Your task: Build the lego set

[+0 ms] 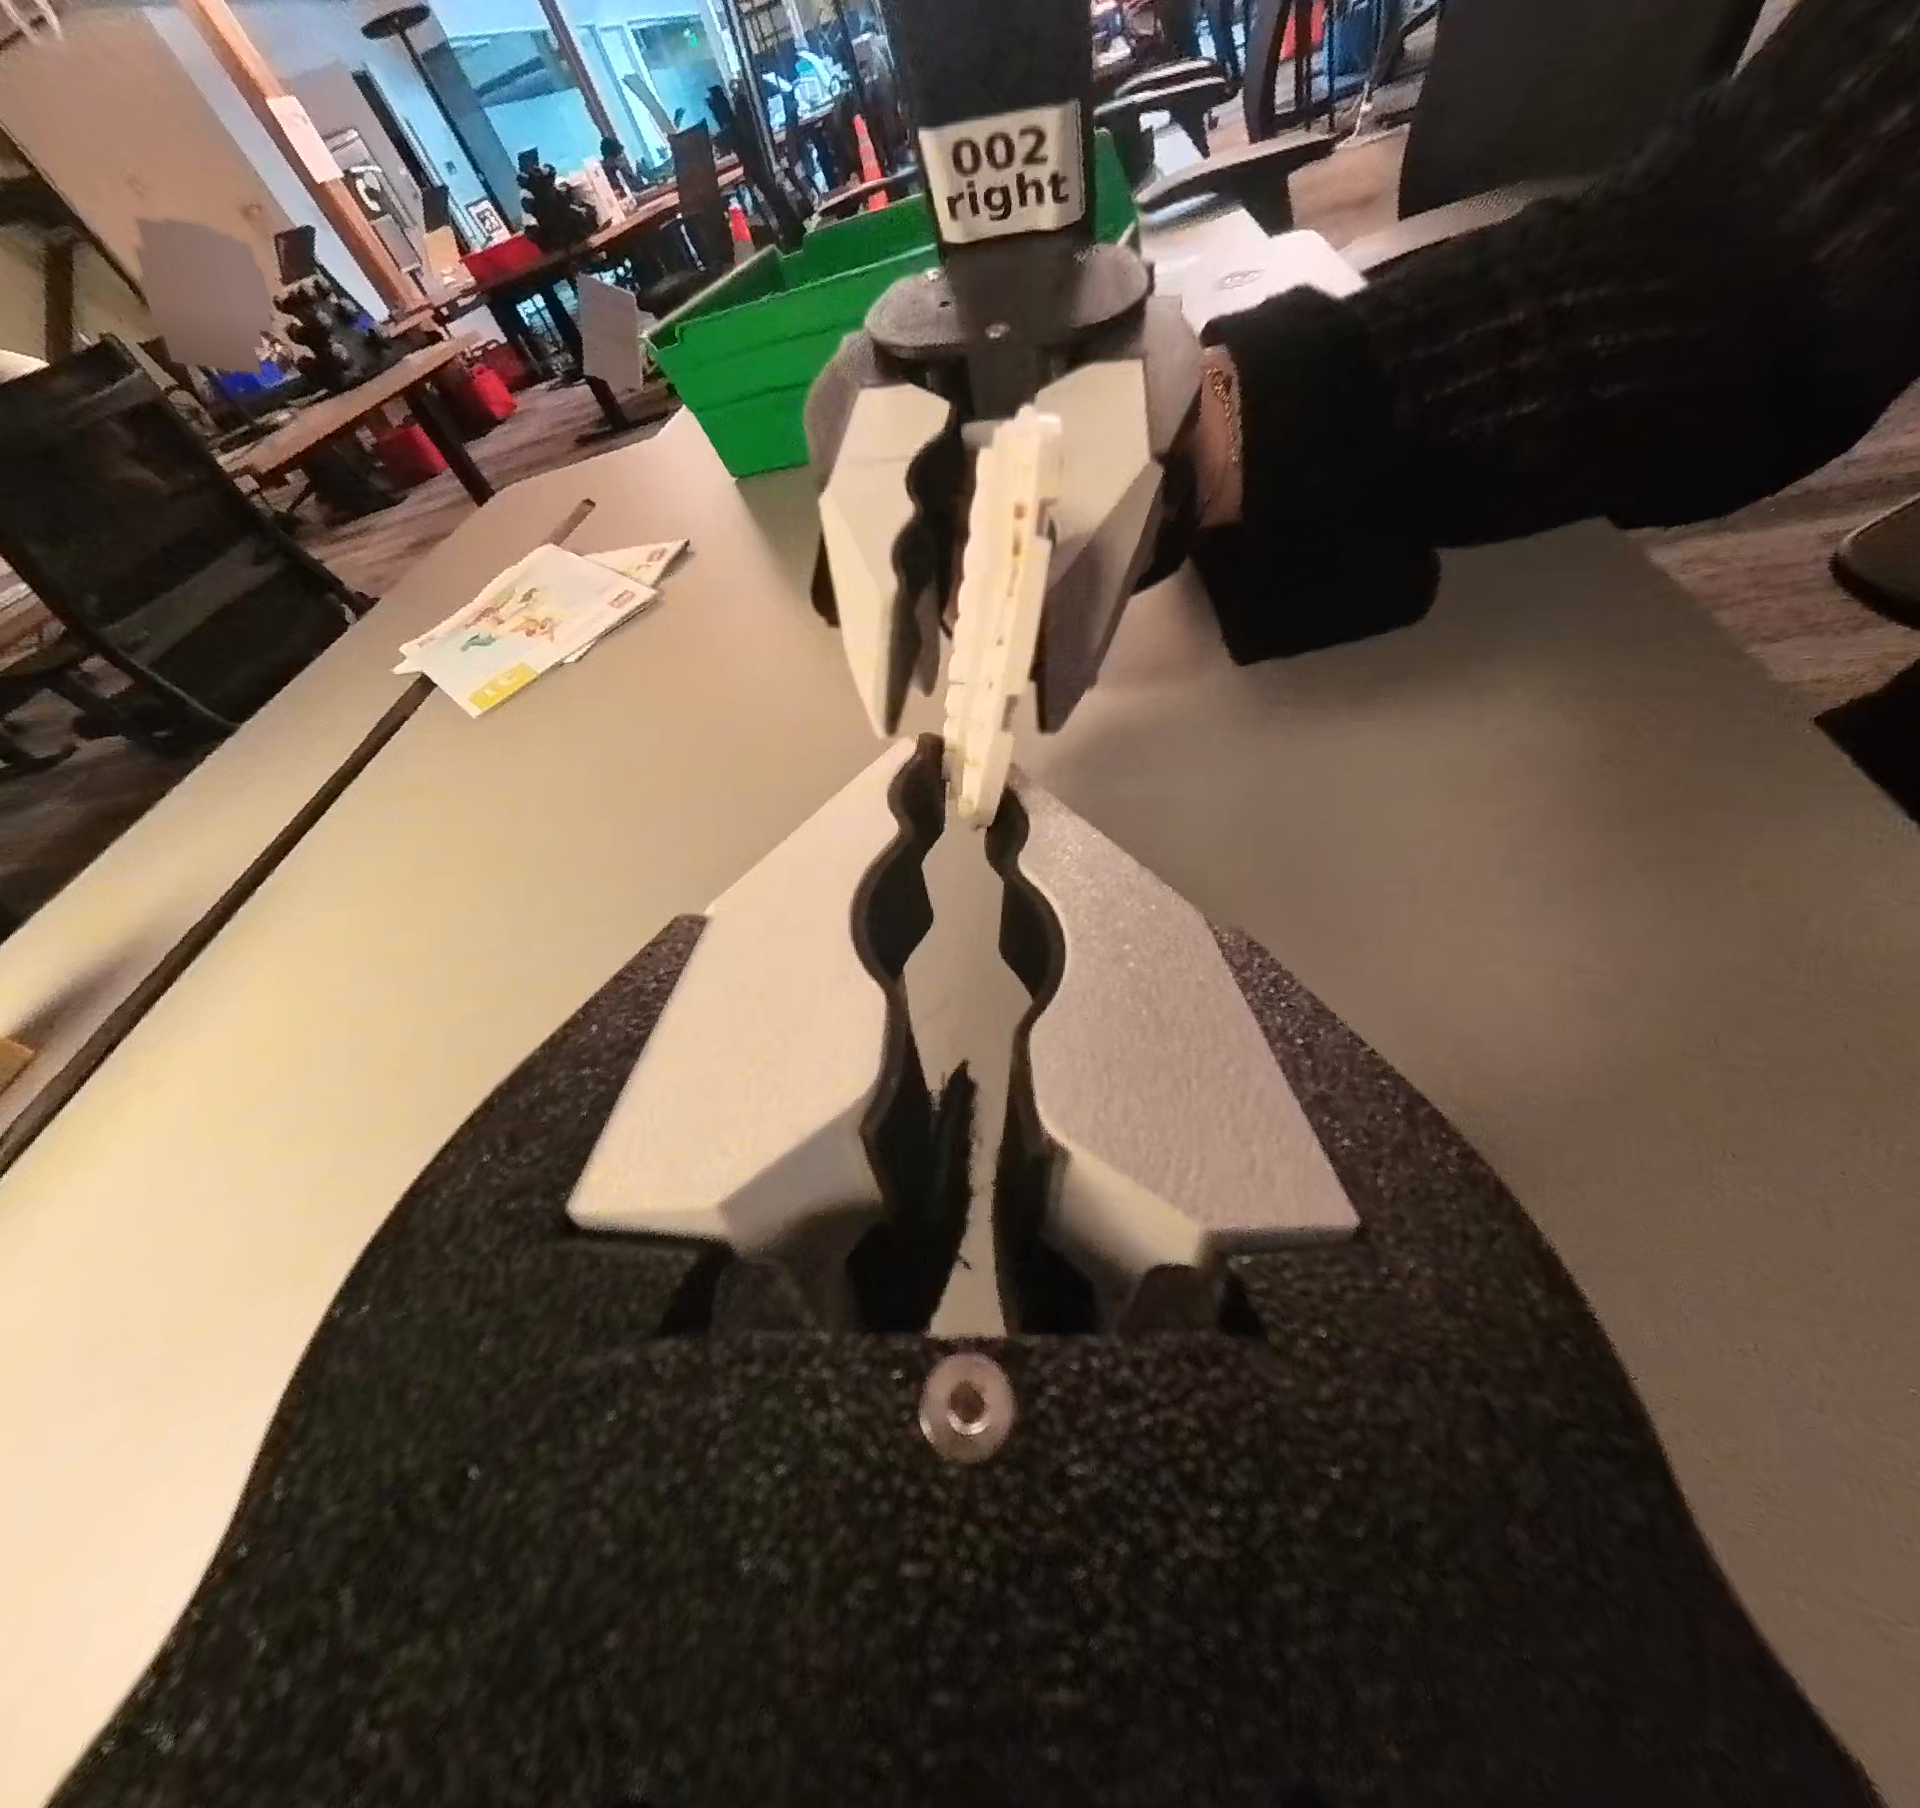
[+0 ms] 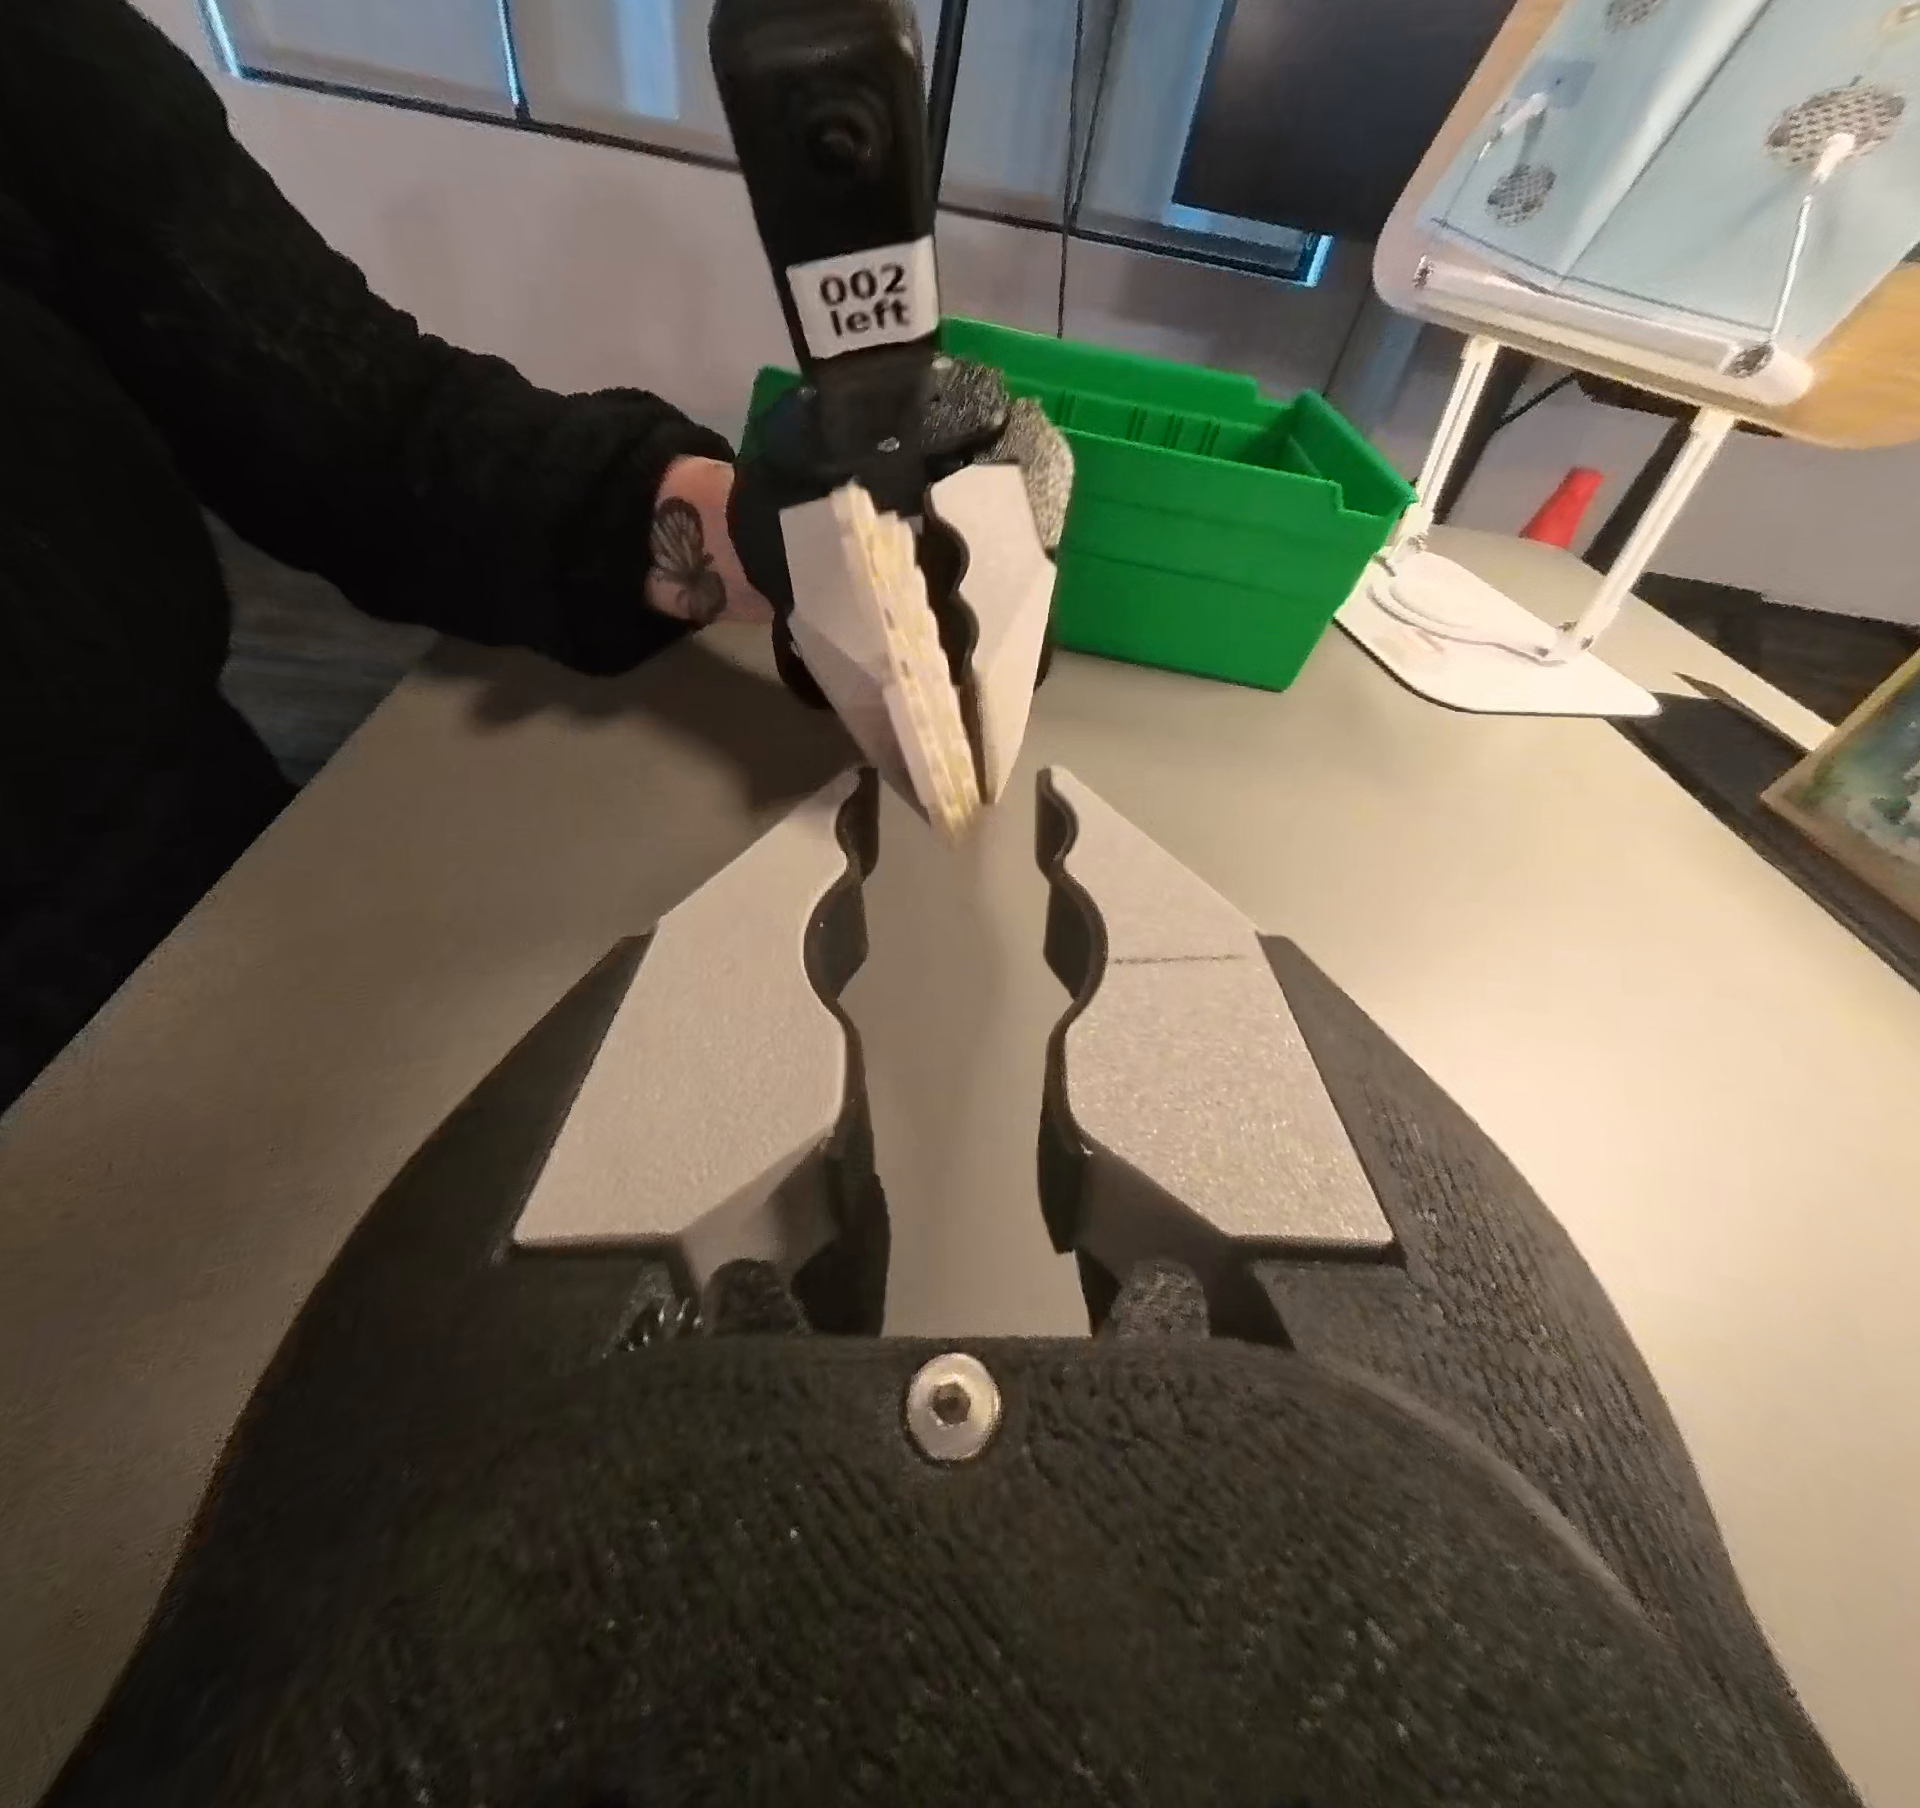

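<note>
Left gripper (image 1: 966, 782) is clamped on one end of the white lego plate stack (image 1: 992, 615); right gripper (image 2: 953, 782) fingers are apart around it. Looks light, stiff, prob slick, so pinch the flat faces imo.

Grey counter (image 1: 1351, 927) beneath my fingers, bearing a green bin (image 2: 1195, 553) at its far edge, instruction booklets (image 1: 530, 620) to one side, and a white stand base (image 2: 1496, 657).

Matt smooth table (image 1: 1351, 927), glossy green plastic bin (image 2: 1195, 563), grainy black gripper housing (image 1: 935, 1550), paper booklets (image 1: 530, 615)
</note>
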`<state>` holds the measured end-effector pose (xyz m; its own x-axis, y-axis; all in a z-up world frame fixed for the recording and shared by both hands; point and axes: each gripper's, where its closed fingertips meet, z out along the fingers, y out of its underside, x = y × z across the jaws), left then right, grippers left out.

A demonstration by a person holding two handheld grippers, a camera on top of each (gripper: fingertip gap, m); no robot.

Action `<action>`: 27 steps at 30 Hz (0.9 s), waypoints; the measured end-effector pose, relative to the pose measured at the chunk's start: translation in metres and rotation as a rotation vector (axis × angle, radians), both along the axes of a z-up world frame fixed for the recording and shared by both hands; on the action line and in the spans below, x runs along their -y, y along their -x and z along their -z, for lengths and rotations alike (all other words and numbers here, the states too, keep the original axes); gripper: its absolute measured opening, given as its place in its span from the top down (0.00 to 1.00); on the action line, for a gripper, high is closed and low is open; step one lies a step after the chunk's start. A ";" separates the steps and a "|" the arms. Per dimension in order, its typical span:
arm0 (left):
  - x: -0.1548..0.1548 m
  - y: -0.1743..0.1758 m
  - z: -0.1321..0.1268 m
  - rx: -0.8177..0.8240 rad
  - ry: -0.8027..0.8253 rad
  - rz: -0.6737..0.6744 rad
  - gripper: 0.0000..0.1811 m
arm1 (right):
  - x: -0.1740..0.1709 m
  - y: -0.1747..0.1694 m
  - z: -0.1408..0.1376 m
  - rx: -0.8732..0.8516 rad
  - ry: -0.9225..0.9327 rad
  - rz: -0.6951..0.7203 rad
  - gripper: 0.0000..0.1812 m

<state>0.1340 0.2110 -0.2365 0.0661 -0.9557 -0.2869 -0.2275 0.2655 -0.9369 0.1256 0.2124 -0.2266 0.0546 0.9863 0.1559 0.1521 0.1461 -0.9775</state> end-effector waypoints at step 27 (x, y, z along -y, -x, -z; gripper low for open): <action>0.014 0.006 -0.031 0.116 -0.217 0.025 0.97 | -0.005 -0.002 -0.012 -0.007 -0.194 0.087 0.82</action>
